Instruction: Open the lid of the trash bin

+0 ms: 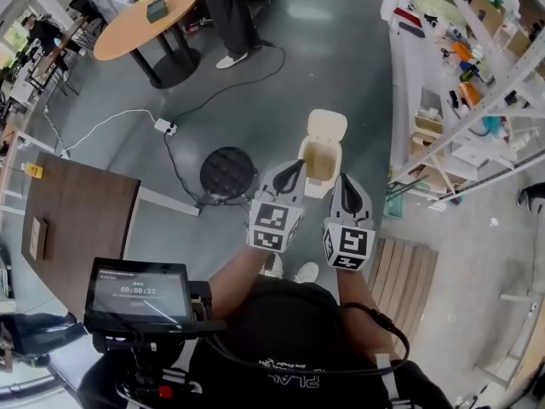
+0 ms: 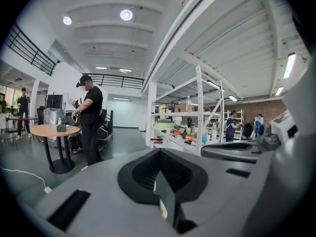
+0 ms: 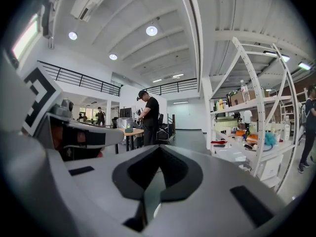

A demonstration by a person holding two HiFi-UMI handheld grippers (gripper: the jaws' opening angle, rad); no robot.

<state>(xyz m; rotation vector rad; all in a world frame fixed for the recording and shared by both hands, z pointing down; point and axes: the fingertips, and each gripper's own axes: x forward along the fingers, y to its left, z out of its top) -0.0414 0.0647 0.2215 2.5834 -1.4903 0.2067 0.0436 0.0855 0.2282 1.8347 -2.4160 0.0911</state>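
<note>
Holding both grippers up in front of me, I see the left gripper (image 1: 291, 170) and the right gripper (image 1: 346, 186) side by side. Each has its jaws pressed together with nothing between them. The small cream trash bin (image 1: 320, 167) stands on the floor just past their tips, its lid (image 1: 327, 124) tipped up and open, and a round black stool (image 1: 227, 173) sits near it.
</note>
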